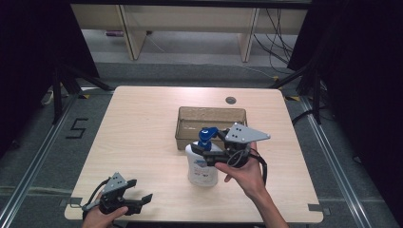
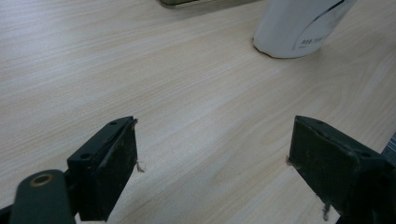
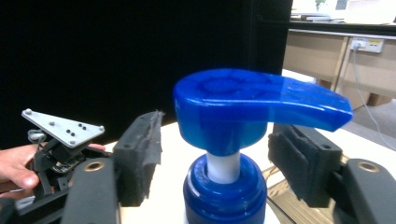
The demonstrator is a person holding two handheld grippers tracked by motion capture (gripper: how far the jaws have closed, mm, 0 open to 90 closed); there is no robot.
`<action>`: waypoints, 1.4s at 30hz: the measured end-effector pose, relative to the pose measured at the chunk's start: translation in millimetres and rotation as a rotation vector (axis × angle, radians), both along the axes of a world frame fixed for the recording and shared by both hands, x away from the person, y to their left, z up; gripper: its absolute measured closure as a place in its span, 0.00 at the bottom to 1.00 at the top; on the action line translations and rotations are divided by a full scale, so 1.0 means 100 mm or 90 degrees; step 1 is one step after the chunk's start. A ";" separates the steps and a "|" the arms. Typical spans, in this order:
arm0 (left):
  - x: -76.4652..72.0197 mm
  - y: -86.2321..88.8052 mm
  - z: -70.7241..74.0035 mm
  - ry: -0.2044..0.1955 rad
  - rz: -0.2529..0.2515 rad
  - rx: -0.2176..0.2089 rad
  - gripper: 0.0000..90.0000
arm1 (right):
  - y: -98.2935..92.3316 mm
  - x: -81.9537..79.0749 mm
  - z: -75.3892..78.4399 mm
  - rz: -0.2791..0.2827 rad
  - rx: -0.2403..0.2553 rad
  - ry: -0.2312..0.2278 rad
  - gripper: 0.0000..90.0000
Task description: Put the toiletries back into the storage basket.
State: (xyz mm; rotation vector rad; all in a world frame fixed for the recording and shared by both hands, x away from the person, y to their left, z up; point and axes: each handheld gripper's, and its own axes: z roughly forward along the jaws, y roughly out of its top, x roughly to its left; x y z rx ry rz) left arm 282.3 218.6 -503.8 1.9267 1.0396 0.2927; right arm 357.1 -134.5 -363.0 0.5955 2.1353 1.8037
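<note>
From above, the white pump bottle (image 1: 203,165) stood on the wooden counter (image 1: 142,142) just in front of a clear tray (image 1: 209,116), with the right gripper (image 1: 215,153) up at its blue pump head (image 1: 207,136). The right gripper view added that the jaws flanked the pump's neck, spread apart with gaps on both sides. The left gripper (image 1: 138,199) rested near the counter's front left corner, well apart from the bottle, its own view showing the jaws wide open over bare wood.
</note>
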 end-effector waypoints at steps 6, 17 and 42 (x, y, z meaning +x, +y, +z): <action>-0.02 0.03 -0.01 0.004 0.008 -0.009 0.16 | 0.00 -0.02 0.04 0.006 0.007 -0.011 0.59; -0.02 0.02 -0.01 0.000 0.004 -0.005 0.16 | -0.03 -0.04 0.04 -0.009 0.008 -0.018 0.67; -0.01 0.03 -0.02 0.001 -0.001 -0.005 0.16 | 0.00 -0.05 0.06 -0.040 -0.004 -0.019 0.68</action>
